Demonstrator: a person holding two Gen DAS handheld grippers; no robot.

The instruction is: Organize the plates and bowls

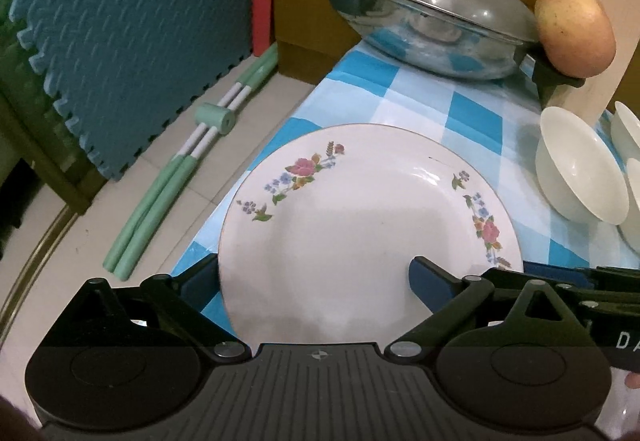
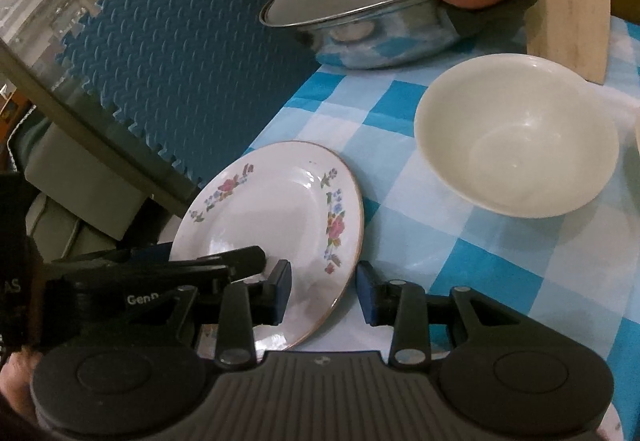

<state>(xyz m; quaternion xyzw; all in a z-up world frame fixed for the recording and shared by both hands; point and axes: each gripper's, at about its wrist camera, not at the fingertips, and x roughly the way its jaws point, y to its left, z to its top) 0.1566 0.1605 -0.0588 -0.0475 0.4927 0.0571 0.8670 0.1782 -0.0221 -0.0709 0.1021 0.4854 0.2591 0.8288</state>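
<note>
One plate (image 1: 360, 201): white and round, with a thin gold rim and sprays of pink and blue flowers down two sides.
Plate's place: near the left edge of the blue-and-white checked tablecloth (image 1: 420, 109).
Left gripper (image 1: 316, 273): I read the tongs as spread wide, one finger at each side of the plate and neither pressing it.
Right gripper (image 2: 324, 289): tongs parted, with the plate's near rim in the gap and not pinched.
Neighbours: a white bowl (image 2: 516, 137) to the right and a lidded pot (image 1: 420, 21) behind.

Plate's (image 1: 360, 225) near rim behind gripper body; far-right bowls (image 1: 630, 137) cut by edge.
</note>
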